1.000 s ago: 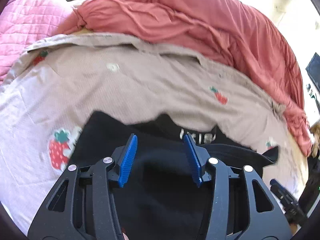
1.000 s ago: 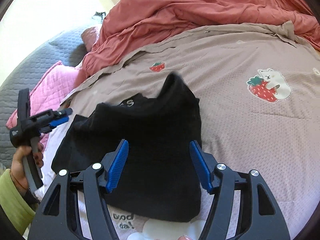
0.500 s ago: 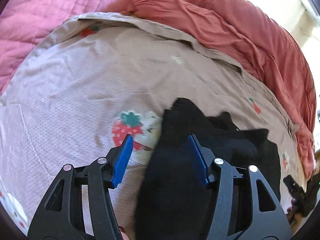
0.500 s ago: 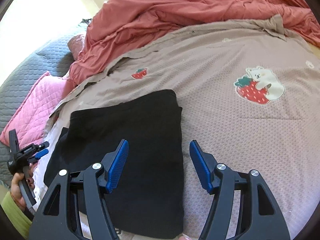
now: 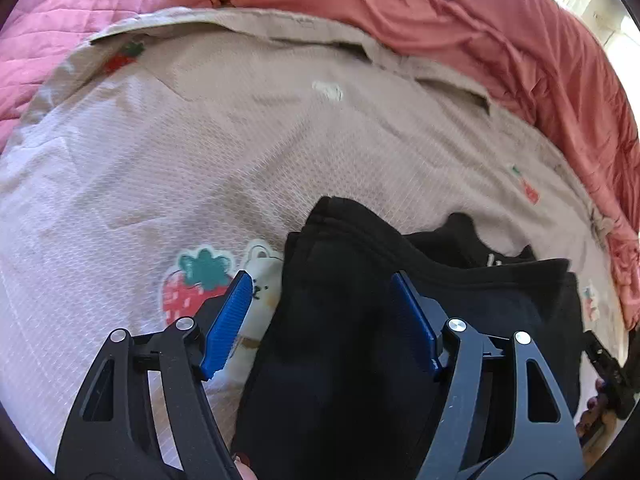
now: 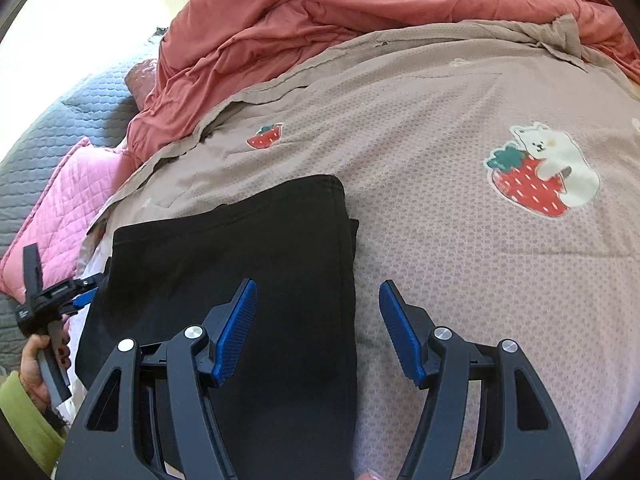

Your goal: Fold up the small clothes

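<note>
The black garment [image 6: 256,264] has just been laid folded on the bed [image 6: 460,248], at nine o'clock of the strawberry patch [image 6: 536,176]. The left tongs [image 5: 320,312] have just been opened, nothing pinched; the right tongs [image 6: 316,320] are held released. One fold is judged done.

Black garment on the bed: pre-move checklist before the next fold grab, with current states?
1. Left gripper jaws apart, just been opening, nothing pinched between the pads: ok.
2. Right gripper jaws apart, empty: ok.
3. Black garment lies flat on the beige strawberry blanket, folded once with a straight edge on the right wrist view's right side: ok.
4. That edge sits between the right gripper's fingers: ok.
5. Garment's far end looks uneven in the left wrist view, with a layer and white lettering sticking out: not ok.
6. Layers aligned underneath: cannot tell.
</note>
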Tool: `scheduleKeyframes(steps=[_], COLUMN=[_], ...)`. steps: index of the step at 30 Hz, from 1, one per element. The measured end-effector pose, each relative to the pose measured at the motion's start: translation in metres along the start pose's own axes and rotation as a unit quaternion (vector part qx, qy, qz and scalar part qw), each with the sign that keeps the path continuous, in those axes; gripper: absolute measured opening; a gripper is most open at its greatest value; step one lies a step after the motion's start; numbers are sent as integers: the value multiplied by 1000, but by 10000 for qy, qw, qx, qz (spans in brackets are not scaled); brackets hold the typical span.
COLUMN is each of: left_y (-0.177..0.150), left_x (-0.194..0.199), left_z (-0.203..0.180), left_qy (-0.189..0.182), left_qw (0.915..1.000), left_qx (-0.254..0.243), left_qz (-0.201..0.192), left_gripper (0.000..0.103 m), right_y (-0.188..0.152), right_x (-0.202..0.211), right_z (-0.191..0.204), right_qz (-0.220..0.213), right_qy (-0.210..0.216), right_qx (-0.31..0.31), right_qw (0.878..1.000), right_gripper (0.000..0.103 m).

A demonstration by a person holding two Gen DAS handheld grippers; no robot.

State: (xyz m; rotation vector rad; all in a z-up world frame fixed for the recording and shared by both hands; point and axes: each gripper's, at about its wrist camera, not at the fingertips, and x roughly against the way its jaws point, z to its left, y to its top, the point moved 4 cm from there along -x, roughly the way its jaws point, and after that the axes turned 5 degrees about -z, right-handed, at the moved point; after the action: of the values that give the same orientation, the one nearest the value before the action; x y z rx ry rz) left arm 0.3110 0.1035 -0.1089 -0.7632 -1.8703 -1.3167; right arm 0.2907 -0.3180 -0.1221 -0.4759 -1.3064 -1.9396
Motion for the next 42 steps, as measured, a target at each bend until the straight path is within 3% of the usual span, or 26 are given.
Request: scheduleKeyframes(steps=[3, 4, 5, 6, 8, 9, 10, 12, 15, 20, 22, 25, 28, 32, 34, 42], left_y=[1, 1, 1, 1, 2, 2, 4, 8, 17, 29, 32, 34, 29, 17, 13, 6], left_x=[-11, -11, -10, -11, -7, -4, 1, 13, 36, 50, 44, 30, 10, -16, -17, -2], left_z=[2, 2, 2, -1, -9, -13, -17, -21, -16, -9, -4, -12, -17, -5, -2, -4], left_qy=[100, 160, 242, 260, 345, 346, 357, 288, 95, 69, 111, 228, 544, 854, 884, 869], left_qw=[9999, 9998, 9997, 9996, 9991, 9988, 9982, 9975, 9962, 9913, 9922, 9931, 9934, 9939, 9936, 9940], left_qx=[118, 137, 91, 23, -203, -312, -423, -469, -185, 2, 93, -150, -423, -403, -401, -453], left_qz=[44, 5, -32, -41, -117, -147, -245, -445, -843, -1313, -1238, -1139, -915, -560, -585, -488], left_gripper=[63, 56, 44, 21, 14, 10, 9, 8, 8, 6, 6, 6, 7, 14, 18, 19], right_y=[1, 2, 2, 1, 2, 3, 4, 9, 15, 19, 17, 13, 8, -2, -1, 0], right_x=[-5, -7, -9, -11, -12, -11, -10, -3, 9, 15, 12, 7, 3, -10, -10, -8], right_z=[2, 2, 3, 4, 5, 4, 4, 4, 11, 18, 12, 5, 3, -2, -4, -7], right_qz=[35, 60, 94, 153, 169, 149, 121, 6, -218, -404, -308, -135, 34, 216, 226, 241], right_qy=[17, 51, 96, 158, 119, 113, 128, 137, 153, -197, -379, -578, -690, -788, -755, -795], right_qx=[47, 49, 41, 24, 24, 30, 25, 3, 128, 514, 481, 392, 433, 455, 396, 333], right_qw=[10000, 10000, 9999, 9998, 9998, 9998, 9998, 9999, 9996, 9977, 9976, 9975, 9967, 9956, 9961, 9960], right_gripper=[62, 61, 56, 44, 32, 20, 18, 7, 7, 7, 7, 7, 7, 8, 8, 16])
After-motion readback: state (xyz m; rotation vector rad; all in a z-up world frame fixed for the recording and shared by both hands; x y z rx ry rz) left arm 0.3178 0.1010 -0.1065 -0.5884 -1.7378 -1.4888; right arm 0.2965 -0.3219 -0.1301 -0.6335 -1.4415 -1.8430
